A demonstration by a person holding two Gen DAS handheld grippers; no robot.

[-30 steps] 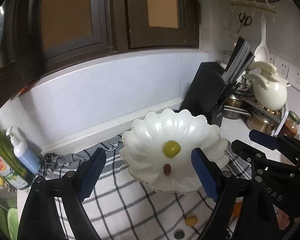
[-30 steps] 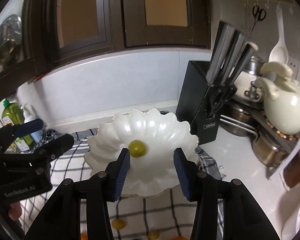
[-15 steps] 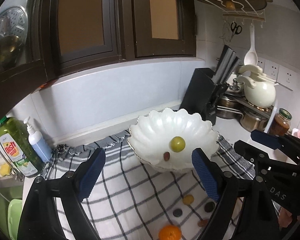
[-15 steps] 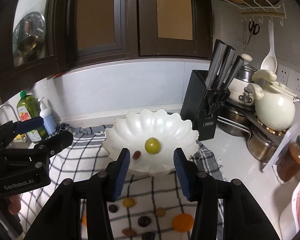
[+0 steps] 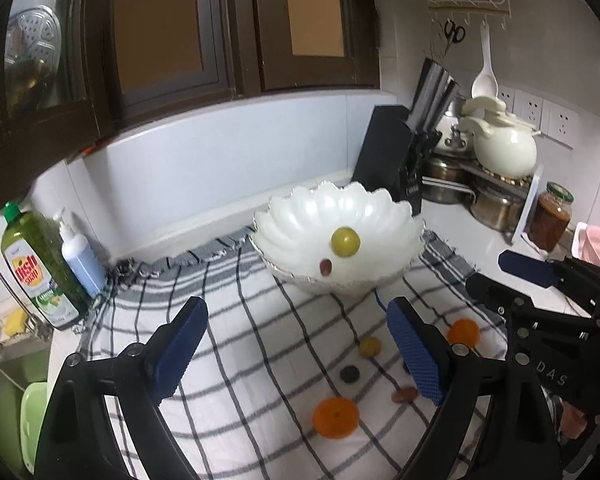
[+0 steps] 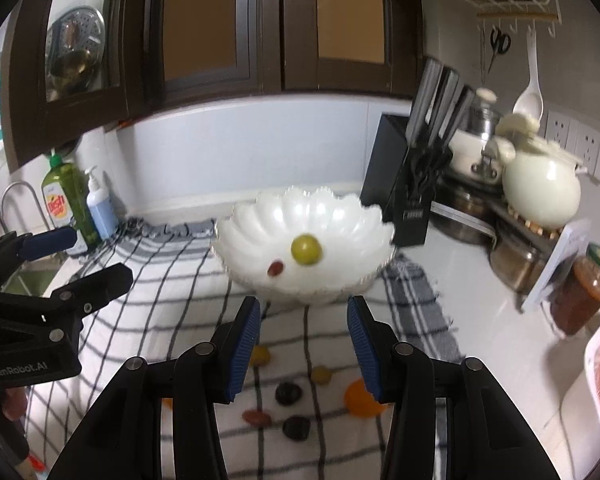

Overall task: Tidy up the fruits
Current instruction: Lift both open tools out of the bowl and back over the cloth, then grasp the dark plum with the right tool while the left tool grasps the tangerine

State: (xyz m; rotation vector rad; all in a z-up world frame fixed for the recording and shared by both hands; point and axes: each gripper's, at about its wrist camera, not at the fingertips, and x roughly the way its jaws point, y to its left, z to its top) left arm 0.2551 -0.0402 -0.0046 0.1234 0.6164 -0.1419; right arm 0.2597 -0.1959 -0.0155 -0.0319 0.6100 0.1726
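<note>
We hold two grippers over a checked cloth (image 5: 228, 344) spread on the white surface (image 6: 484, 304). The left gripper (image 5: 296, 344) has nothing between its blue pads (image 5: 180, 344), and its jaws are opening, already spread wide. The right gripper (image 6: 304, 344) has its jaws partly apart, and they pinch nothing; in the left view it (image 5: 512, 280) shows at the right edge.

A white scalloped bowl (image 5: 300, 216) stands at the far end of the cloth, in front of a black knife block (image 5: 388, 160). In the bowl lie a green fruit (image 5: 345, 242) and, just beside it, a small red one (image 5: 325, 266).

The other fruits lie loose on the cloth, nearer to us than the bowl. In the left view we see a large orange (image 5: 335, 417), a smaller orange (image 5: 463, 332), a yellow fruit (image 5: 369, 346), a dark fruit (image 5: 349, 373) and a reddish one (image 5: 405, 395). In the right view we see two dark fruits (image 6: 288, 393) (image 6: 296, 426), a red one (image 6: 256, 416), two yellow ones (image 6: 260, 355) (image 6: 321, 374) and an orange (image 6: 360, 398) partly behind the right jaw.

A green soap bottle (image 5: 36, 264) and a white pump bottle (image 5: 80, 256) stand left of the cloth. At the right stand a cream pot (image 5: 504, 148), steel pots (image 5: 496, 204) and a jar (image 5: 550, 216).
</note>
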